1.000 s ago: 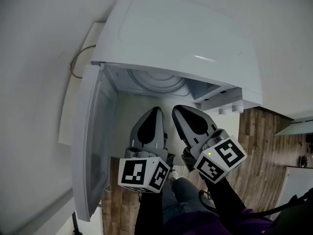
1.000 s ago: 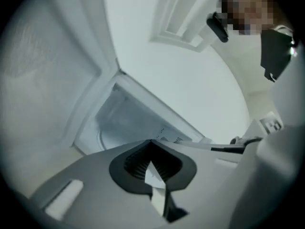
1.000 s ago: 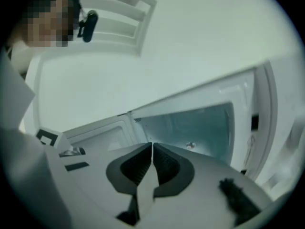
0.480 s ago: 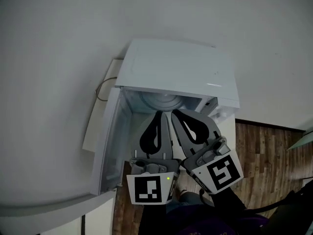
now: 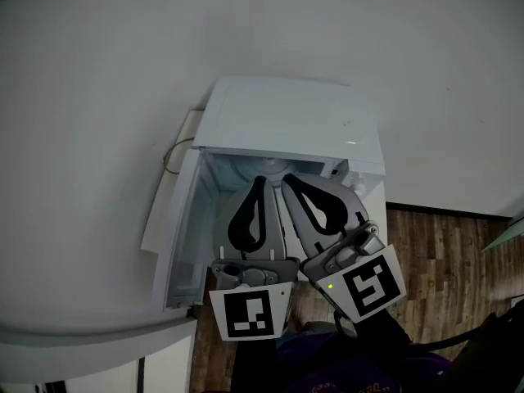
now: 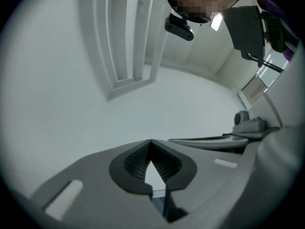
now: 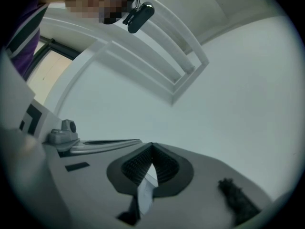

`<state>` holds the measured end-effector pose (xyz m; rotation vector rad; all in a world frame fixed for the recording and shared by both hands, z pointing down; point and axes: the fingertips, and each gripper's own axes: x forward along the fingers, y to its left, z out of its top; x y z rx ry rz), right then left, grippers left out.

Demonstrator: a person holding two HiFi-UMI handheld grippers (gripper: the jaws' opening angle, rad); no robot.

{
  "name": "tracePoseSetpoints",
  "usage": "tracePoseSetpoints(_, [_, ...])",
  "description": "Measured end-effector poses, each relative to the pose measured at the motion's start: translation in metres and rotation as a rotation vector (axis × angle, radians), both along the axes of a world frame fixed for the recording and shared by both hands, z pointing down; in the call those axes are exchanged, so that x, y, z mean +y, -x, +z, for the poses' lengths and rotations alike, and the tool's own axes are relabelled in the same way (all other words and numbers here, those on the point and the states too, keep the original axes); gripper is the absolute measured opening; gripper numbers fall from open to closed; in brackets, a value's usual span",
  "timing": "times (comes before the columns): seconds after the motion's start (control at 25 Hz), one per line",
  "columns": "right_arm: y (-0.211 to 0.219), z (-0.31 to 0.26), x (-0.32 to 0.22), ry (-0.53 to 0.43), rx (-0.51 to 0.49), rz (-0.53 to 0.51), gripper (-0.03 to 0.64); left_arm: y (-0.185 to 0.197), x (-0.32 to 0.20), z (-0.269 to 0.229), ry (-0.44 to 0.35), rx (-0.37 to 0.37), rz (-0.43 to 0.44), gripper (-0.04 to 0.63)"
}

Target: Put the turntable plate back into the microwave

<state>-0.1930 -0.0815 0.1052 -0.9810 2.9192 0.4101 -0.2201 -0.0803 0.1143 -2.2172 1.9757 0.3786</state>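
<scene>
White microwave, open, plate inside

The microwave (image 5: pixel 291 121) has its door (image 5: pixel 176 228) swung left; the pale round turntable plate (image 5: pixel 266 167) lies flat in the cavity, partly visible.

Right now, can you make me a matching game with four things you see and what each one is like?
Things:
1. microwave door
2. plate
3. floor
4. left gripper

What each is like:
A. brown wood
B. jaws shut, nothing held
C. swung open
D. inside the microwave

Pairs: 1-C, 2-D, 3-A, 4-B
</scene>
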Motion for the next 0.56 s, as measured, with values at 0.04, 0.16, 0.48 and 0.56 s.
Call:
tracePoseSetpoints(0.04, [-0.0018,-0.0013,0.0006,-0.003,-0.001,0.004,0.009,-0.0014,0.0010,-0.0020,-0.006,-0.004,0.000,0.005])
tracePoseSetpoints(0.16, [-0.0065,-0.0049,0.0015,-0.013,-0.005,0.014,0.009,-0.0060,0.0031,-0.0066,-0.017,-0.021,0.002,0.006])
tracePoseSetpoints(0.48, [-0.0101,-0.0068,0.0008,-0.011,-0.037,0.022,0.009,-0.0098,0.0054,-0.0075,-0.016,-0.055,-0.003,0.005])
tracePoseSetpoints(0.56, [-0.0103,-0.0073,0.0008,-0.012,-0.040,0.022,0.009,-0.0095,0.0054,-0.0071,-0.014,-0.055,-0.005,0.005])
